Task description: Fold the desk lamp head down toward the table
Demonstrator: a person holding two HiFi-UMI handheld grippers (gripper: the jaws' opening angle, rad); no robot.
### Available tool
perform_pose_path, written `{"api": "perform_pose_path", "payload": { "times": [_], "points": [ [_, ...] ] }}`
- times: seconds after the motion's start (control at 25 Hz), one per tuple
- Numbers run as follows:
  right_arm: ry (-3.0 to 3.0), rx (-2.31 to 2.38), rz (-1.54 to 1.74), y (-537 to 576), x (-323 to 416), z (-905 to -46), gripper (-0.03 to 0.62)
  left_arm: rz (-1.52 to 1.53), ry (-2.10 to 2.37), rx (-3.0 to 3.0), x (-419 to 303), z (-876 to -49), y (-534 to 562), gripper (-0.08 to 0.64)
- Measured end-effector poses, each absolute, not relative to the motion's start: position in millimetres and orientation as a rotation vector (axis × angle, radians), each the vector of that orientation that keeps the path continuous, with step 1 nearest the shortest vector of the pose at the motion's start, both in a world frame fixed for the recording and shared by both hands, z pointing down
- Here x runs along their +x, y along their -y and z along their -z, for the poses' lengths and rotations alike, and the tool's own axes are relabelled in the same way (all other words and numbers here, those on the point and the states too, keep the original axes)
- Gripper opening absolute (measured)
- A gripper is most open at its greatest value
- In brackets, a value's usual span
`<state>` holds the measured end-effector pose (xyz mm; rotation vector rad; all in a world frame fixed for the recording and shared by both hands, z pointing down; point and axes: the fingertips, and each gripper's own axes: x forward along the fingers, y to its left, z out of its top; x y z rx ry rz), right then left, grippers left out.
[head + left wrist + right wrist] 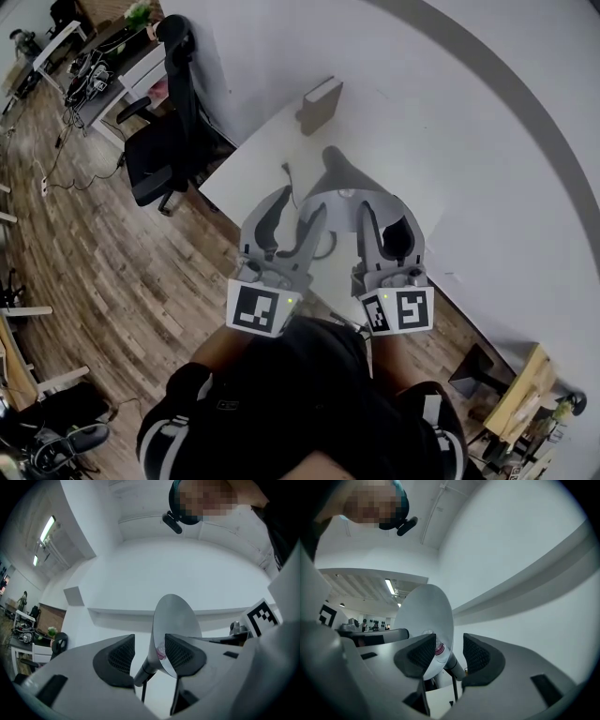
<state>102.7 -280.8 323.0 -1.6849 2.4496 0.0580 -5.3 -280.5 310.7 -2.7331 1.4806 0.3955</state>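
Lamp head (pixel 174 620): raised on its neck (pixel 142 671) above the table (pixel 253 164), not folded down. Shade mouth turned toward both gripper cameras, with the bulb (pixel 161 652) just visible inside. Sits between the two grippers, which are held side by side at the table's near edge.

Left gripper (pixel 298 214): jaws wide, neck in the gap, no press on it evident. Right pad overlaps the shade's lower rim in its own view, so contact there is hard to judge.

Right gripper (pixel 382 211): jaws likewise wide, neck passing between the pads. Left pad covers part of the shade; no grip evident.

Concealed or unclear:
- Lamp base: behind the jaws in both gripper views, under the grippers from the head view.
- Head view: shade largely masked by gripper bodies — only a pale sliver between them.
- Neck's lower run: cut off behind the jaw bodies.

Box (pixel 321 103) at the table's far corner, chair (pixel 167 141) beside the table.
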Motion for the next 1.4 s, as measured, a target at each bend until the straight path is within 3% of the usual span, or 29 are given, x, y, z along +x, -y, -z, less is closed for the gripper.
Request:
{"api": "perform_pose_path", "payload": {
  "times": [0.2,0.44,0.8,1.4],
  "points": [
    [-2.483,-1.693,-0.049,290,101,-330,0.147,-0.357,-1.456,-2.765,1,-316,291,0.204],
    [-2.494,-1.695,-0.042,291,99,-335,0.063,-0.369,-1.445,-2.802,0,-322,294,0.151],
    [-2.481,-1.71,-0.027,283,100,-340,0.06,-0.364,-1.419,-2.809,5,-326,282,0.078],
    [-2.503,-1.725,0.01,270,100,-358,0.049,-0.334,-1.473,-2.794,3,-342,270,0.06]
  ]
}}
